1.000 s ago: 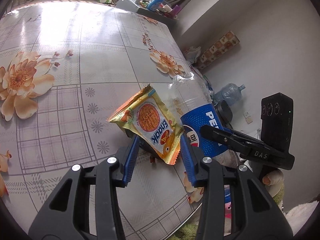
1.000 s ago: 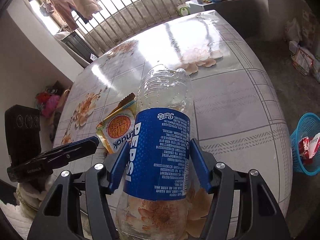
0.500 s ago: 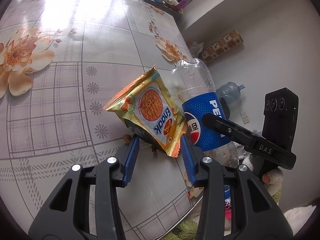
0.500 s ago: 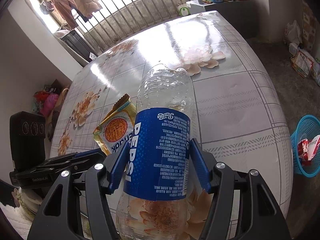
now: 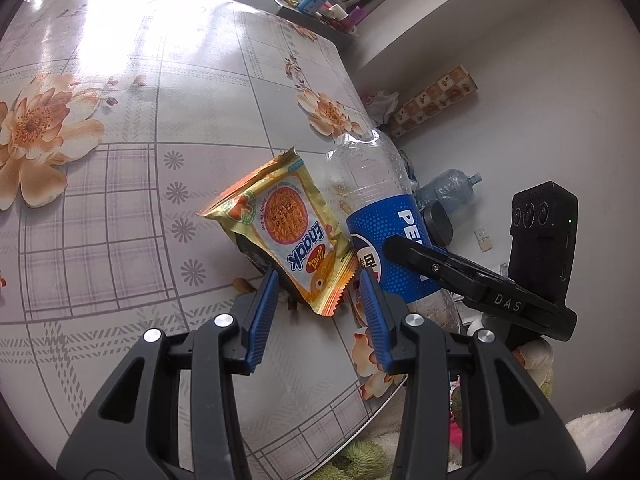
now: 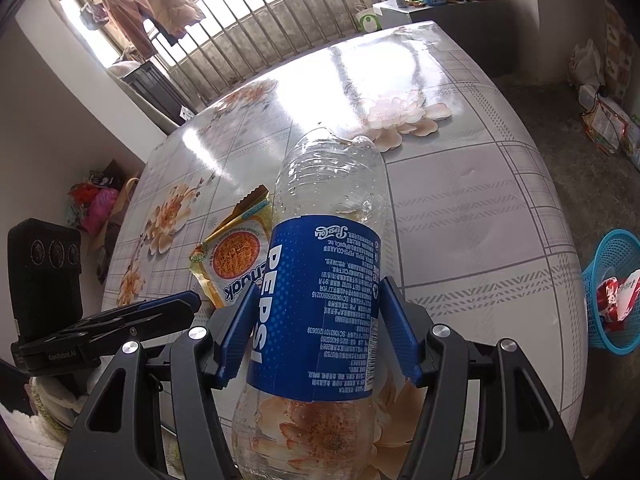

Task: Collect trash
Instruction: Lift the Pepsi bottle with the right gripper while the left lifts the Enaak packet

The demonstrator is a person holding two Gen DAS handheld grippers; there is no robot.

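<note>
— What stays unseen between the right gripper's (image 6: 318,330) jaws?
— The Pepsi bottle's (image 6: 320,300) neck, cut off by the frame's lower edge.
— And at the left jaws?
— The snack packet's (image 5: 292,232) lower corner hides any pad contact.

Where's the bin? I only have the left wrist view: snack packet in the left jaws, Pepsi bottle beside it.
Observer: The right wrist view shows a blue basket on the floor, past the right edge of the table.
Operator: Empty?
Observer: No. Red and white wrappers lie in it.
Operator: How is the right gripper holding the bottle?
Observer: The right gripper has one pad on each side of the bottle, and both press on its blue label.
</note>
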